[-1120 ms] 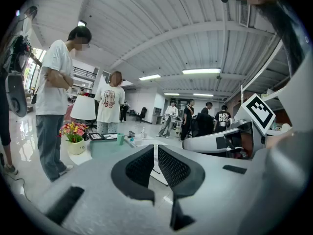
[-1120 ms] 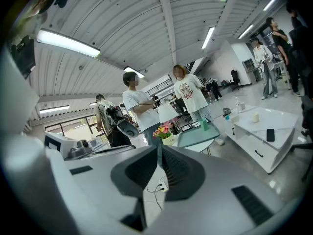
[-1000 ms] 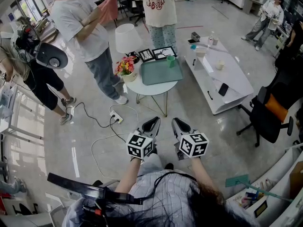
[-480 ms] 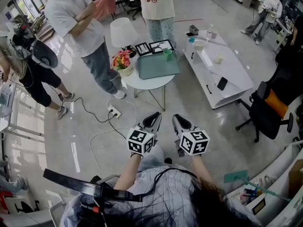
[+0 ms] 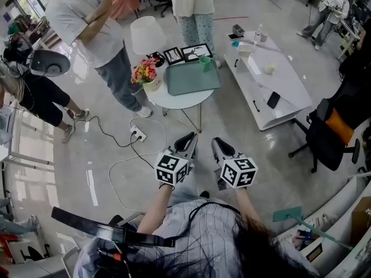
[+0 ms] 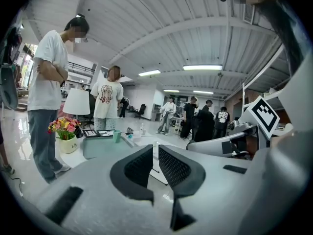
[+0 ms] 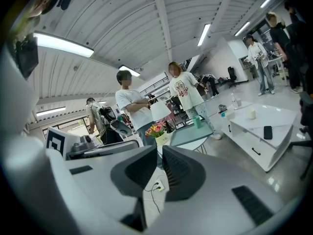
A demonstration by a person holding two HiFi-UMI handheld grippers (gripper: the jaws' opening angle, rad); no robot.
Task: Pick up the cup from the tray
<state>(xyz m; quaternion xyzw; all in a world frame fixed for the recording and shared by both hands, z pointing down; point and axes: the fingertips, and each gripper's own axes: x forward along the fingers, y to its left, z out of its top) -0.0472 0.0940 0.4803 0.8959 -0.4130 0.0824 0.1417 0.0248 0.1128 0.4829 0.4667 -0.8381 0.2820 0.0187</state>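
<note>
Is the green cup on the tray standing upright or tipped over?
Upright: the cup stands on its base near the tray's far corner, taller than wide, with the wider mouth on top.

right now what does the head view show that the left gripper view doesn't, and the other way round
Only the head view: the white power strip on the floor and the black office chair with an orange cushion.

Only the left gripper view: the ribbed white ceiling with its strip lights.

Both: the small green cup standing on the grey-green rectangular tray, the round white table under it, the pot of pink and yellow flowers and the white lampshade.
</note>
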